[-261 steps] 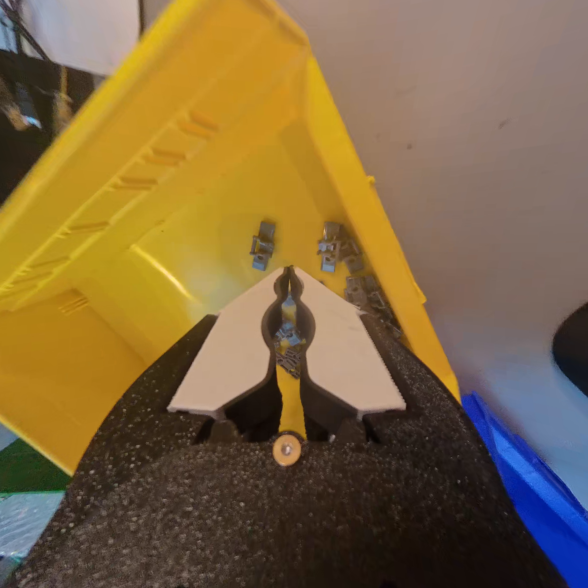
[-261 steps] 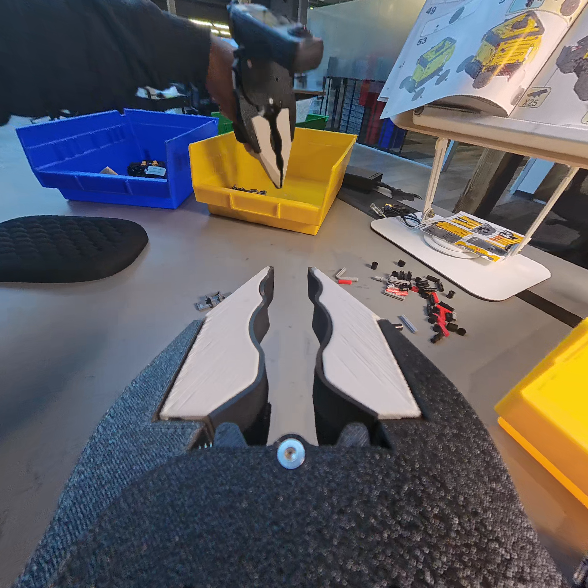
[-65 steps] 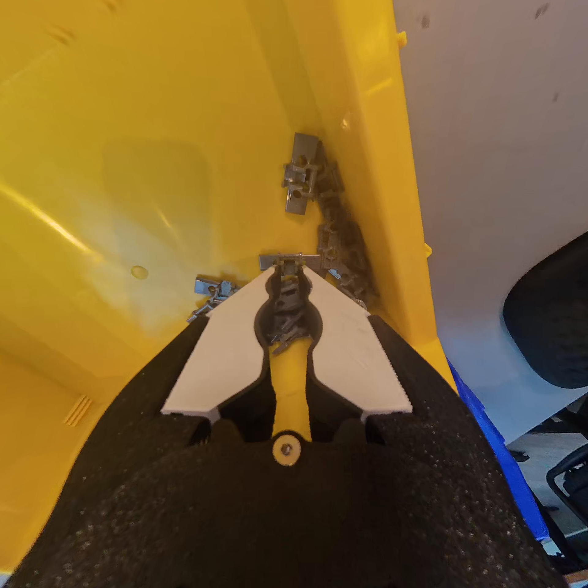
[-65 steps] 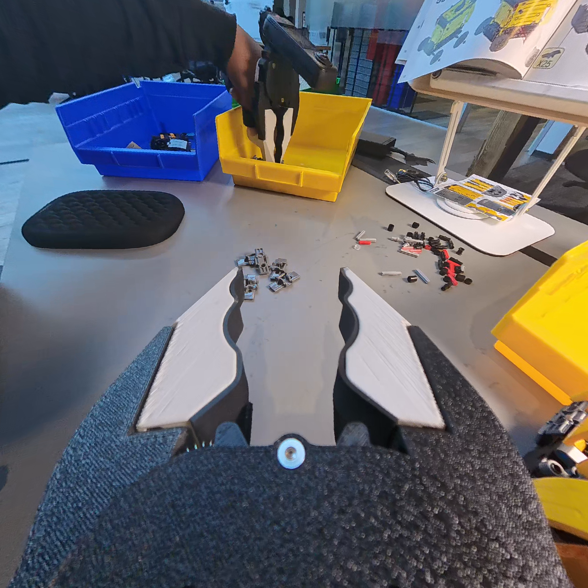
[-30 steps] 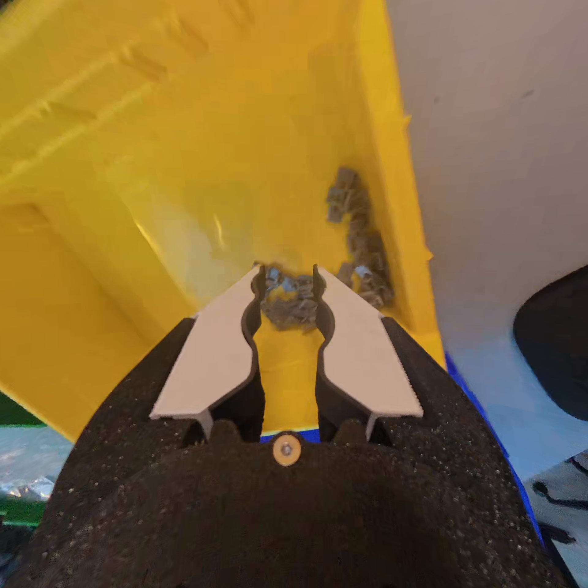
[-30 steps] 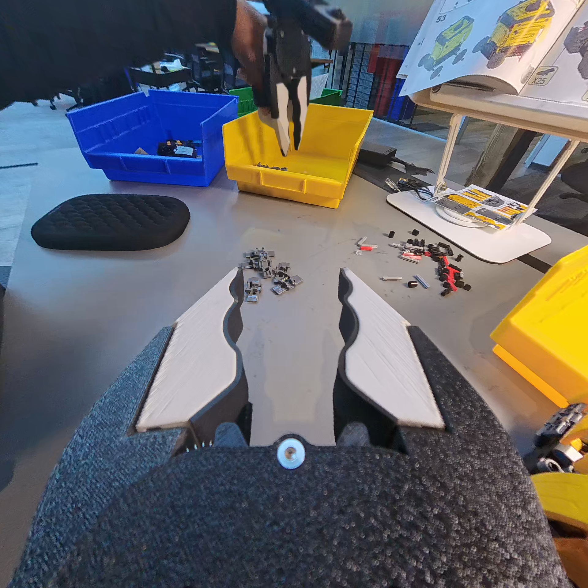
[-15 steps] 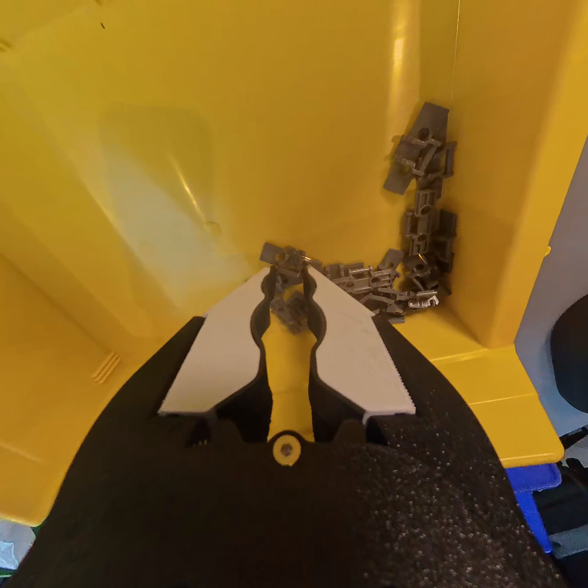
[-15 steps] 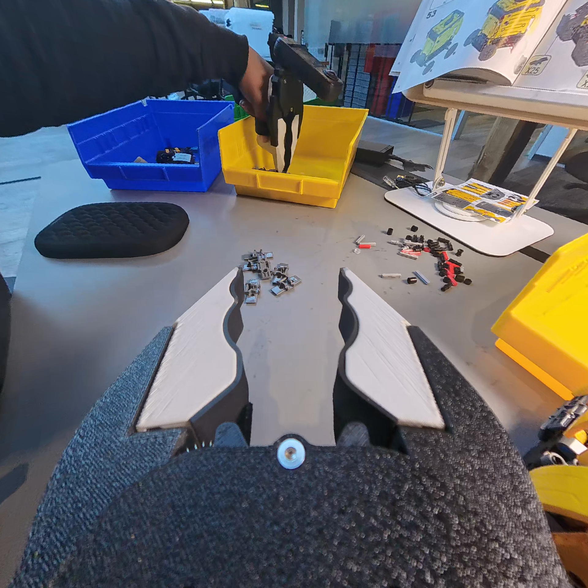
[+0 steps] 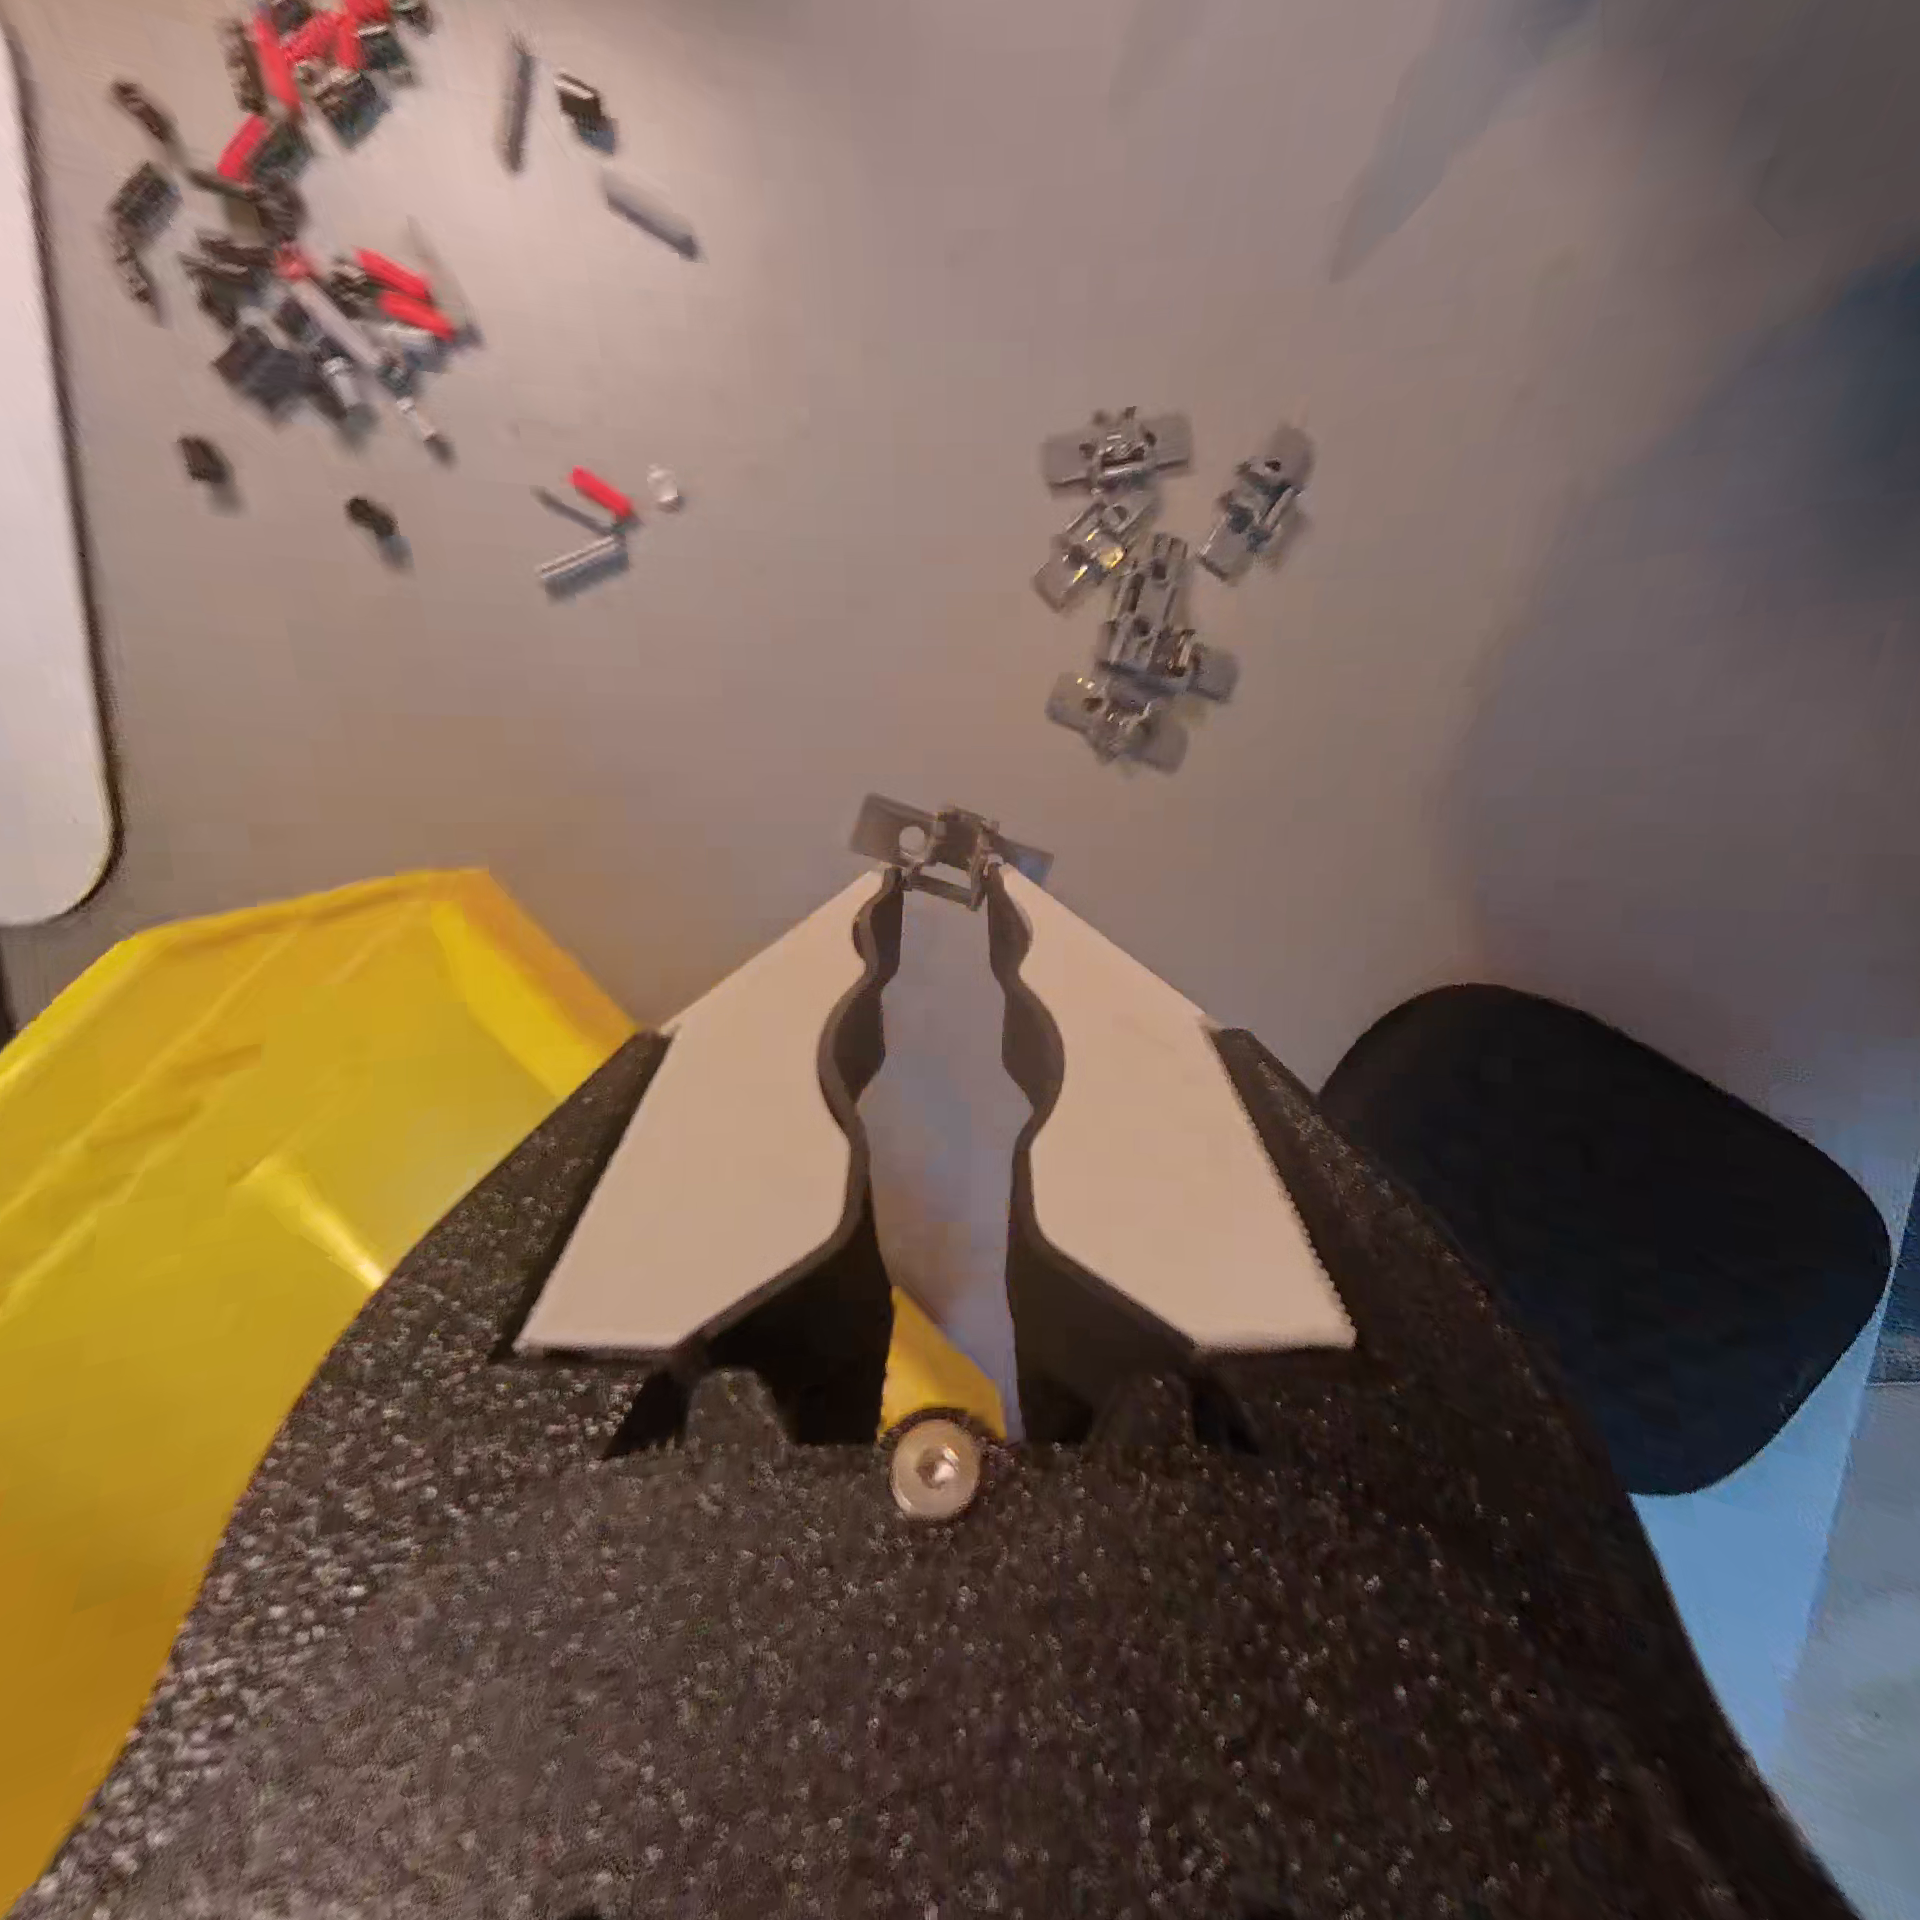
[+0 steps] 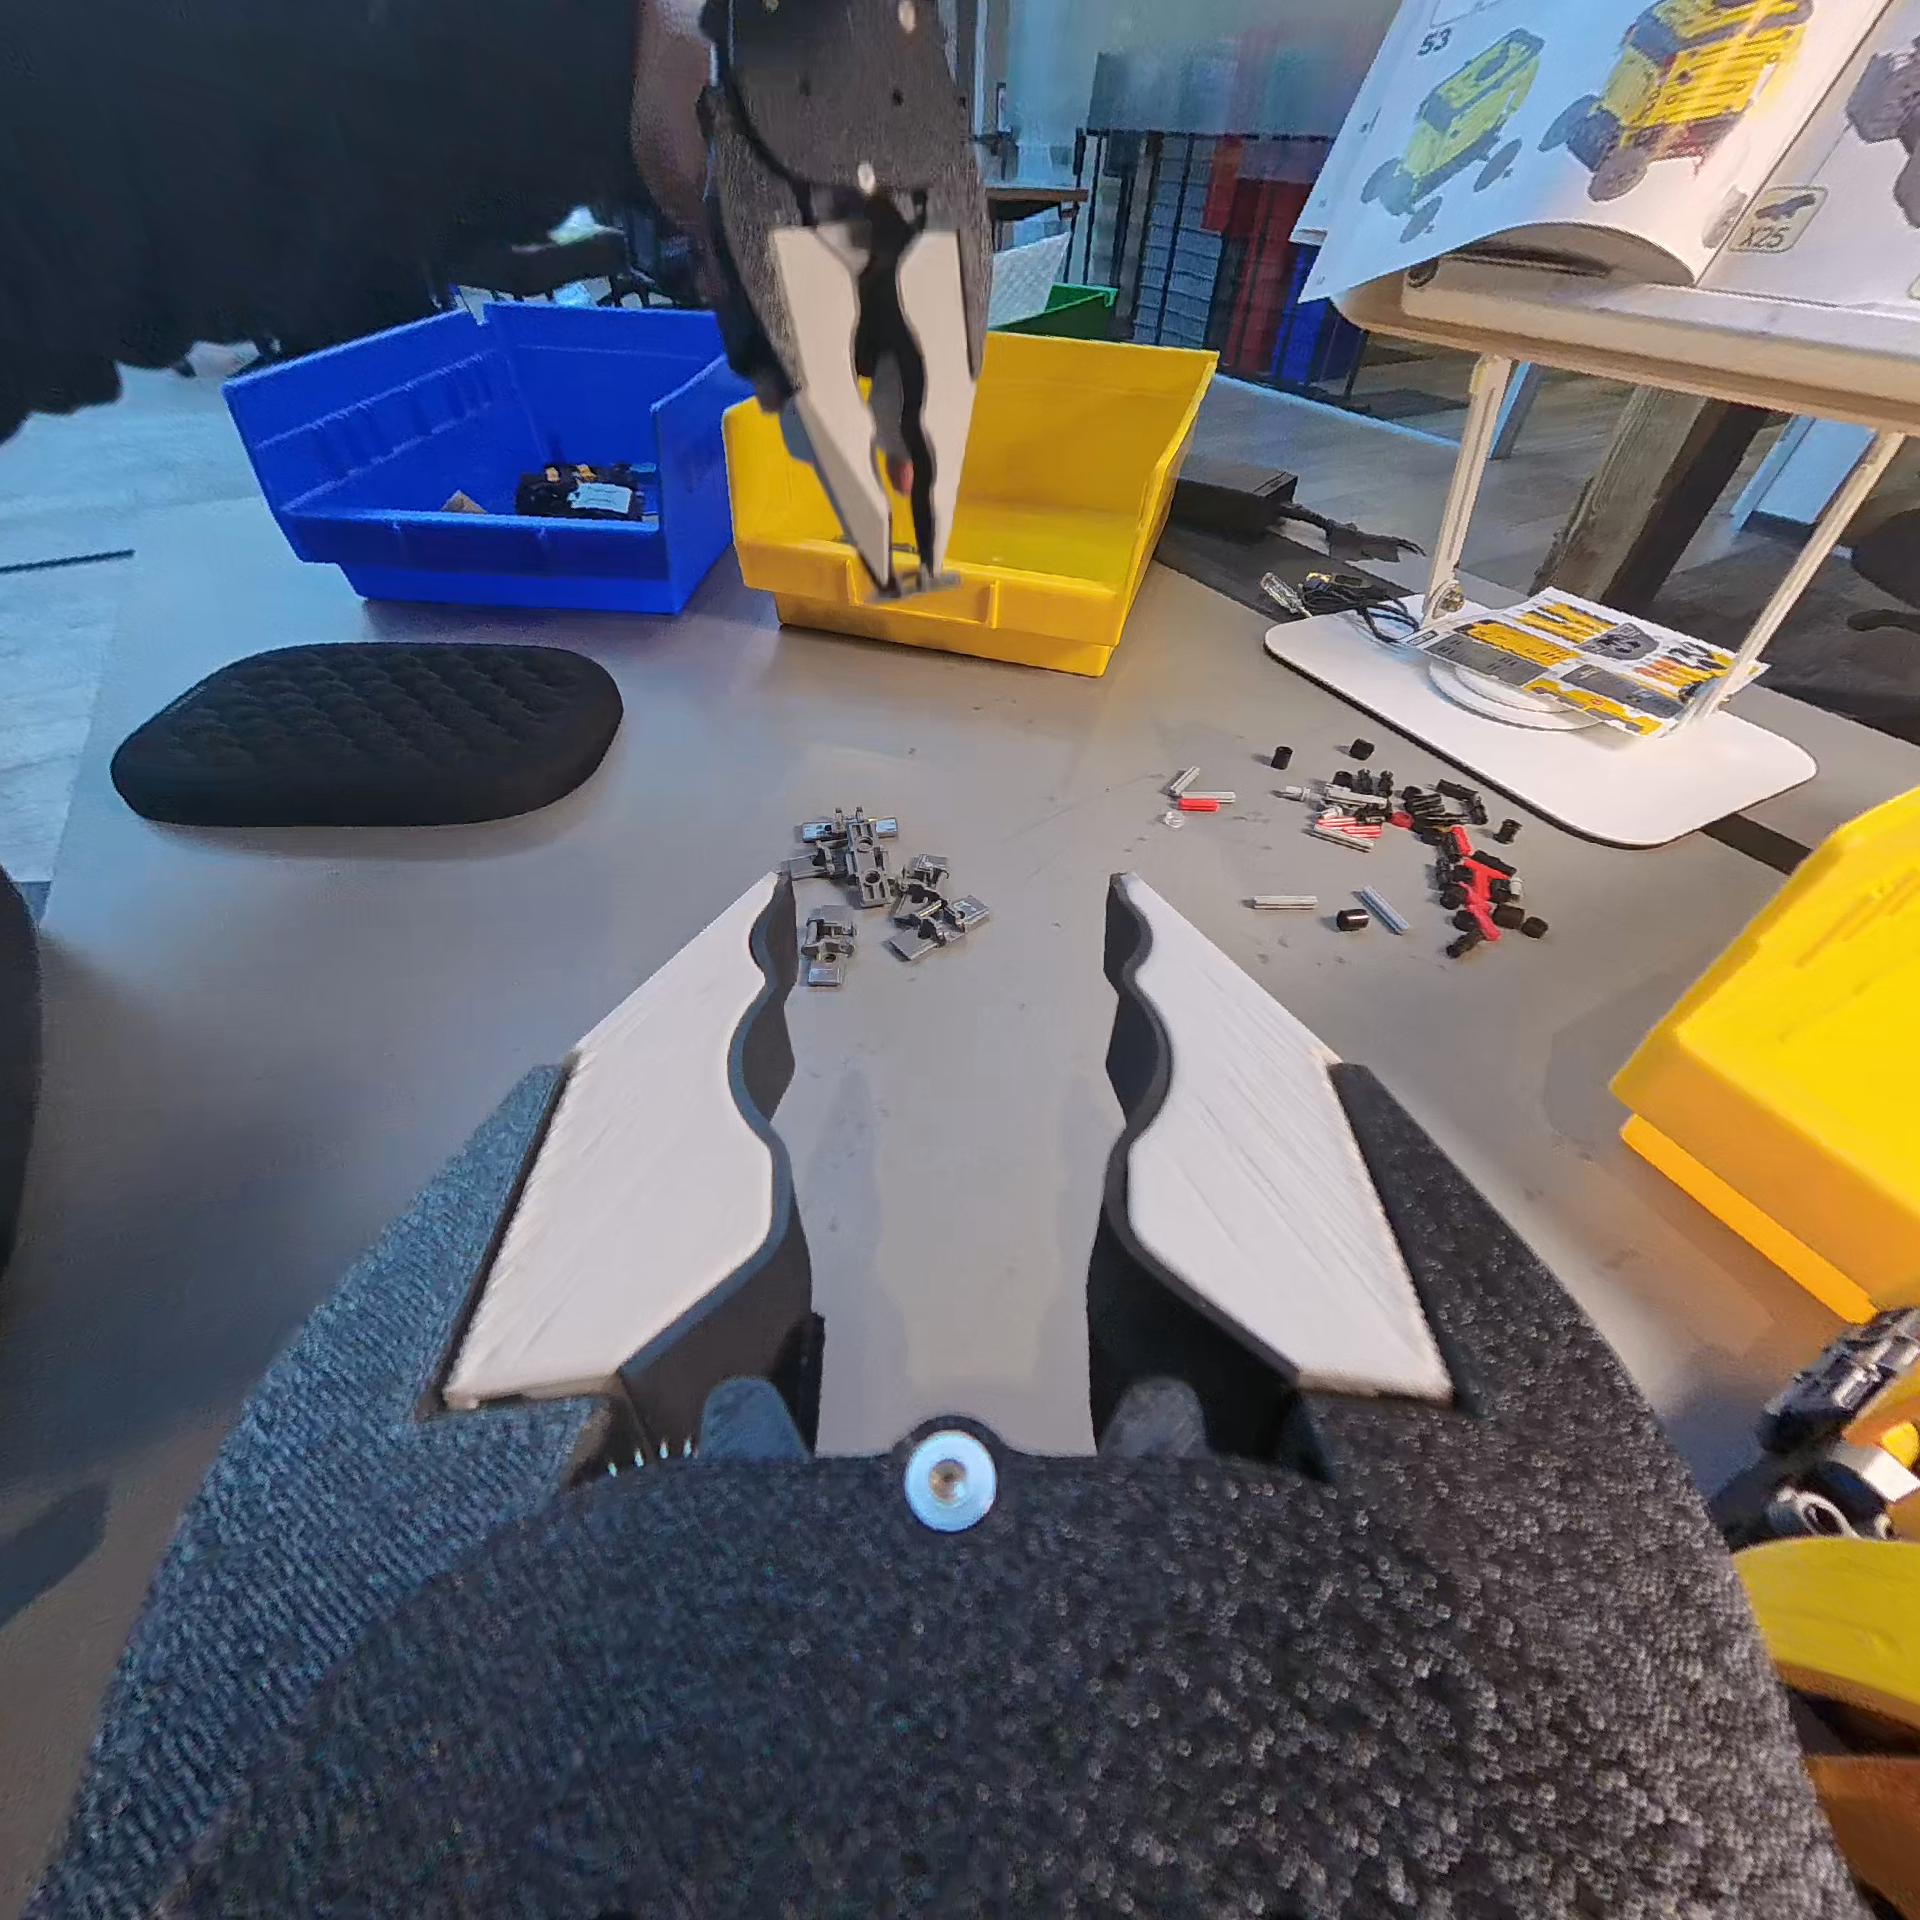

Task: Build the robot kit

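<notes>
Left claw: the left claw is up in the air and pinches one small grey piece at its tips.
Right claw: the right claw is wide and holds nothing, low over the desk.
Nearby: a pile of grey pieces lies mid-desk, just past its tips.
Far side: a yellow bin.

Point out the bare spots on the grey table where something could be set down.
The grey table is bare between the black pad and the grey parts cluster, and again between that cluster and the red and black scatter. The strip before the yellow bin is also open. It is crowded around both piles and the white stand base.
</notes>
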`<state>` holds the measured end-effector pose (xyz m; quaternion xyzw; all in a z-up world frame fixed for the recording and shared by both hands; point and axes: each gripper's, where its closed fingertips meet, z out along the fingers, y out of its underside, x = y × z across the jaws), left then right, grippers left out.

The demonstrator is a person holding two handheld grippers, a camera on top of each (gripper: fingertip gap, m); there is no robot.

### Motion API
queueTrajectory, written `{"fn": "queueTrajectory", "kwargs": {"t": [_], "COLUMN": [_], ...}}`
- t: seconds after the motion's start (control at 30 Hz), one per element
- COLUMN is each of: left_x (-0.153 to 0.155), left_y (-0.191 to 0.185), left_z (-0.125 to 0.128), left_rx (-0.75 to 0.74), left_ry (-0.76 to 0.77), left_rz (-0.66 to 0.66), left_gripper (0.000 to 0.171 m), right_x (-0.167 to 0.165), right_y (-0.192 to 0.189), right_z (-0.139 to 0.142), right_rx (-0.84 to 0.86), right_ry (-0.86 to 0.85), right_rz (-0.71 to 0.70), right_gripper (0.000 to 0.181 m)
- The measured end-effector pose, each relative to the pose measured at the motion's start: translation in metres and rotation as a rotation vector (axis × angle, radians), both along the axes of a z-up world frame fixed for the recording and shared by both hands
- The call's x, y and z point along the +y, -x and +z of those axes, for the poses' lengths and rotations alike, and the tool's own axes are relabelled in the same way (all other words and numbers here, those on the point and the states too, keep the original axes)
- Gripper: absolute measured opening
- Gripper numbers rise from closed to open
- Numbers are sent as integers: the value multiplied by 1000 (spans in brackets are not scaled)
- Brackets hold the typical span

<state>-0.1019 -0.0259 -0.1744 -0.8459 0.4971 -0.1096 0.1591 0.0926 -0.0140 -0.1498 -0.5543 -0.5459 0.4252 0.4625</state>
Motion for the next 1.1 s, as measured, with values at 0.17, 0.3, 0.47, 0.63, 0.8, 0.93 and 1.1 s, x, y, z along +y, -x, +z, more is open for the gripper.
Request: {"fn": "queueTrajectory", "kwargs": {"t": [0.17,0.3,0.47,0.63,0.8,0.93,1.1], "left_x": [-7,-2,8,42,36,18,9], "left_y": [-41,-59,-47,61,181,216,226], "left_z": [-55,-61,-36,9,-17,-48,-64], "left_rx": [15,-30,-26,115,276,298,331], "left_ry": [59,71,6,-80,82,229,307], "left_rz": [-84,-90,-68,175,423,523,546], "left_gripper": [15,15,23,24,28,33,33], "right_x": [-1,-1,-1,-3,-3,-1,0], "right_y": [0,-1,-1,-1,-1,-3,-2], "right_z": [0,0,0,0,1,2,1], "right_rx": [1,-2,3,2,6,16,11], "right_ry": [-12,-19,-16,-17,-16,-3,7], "right_rz": [-7,-8,-6,3,3,-5,-4], "right_gripper": [60,60,60,60,60,60,60]}}
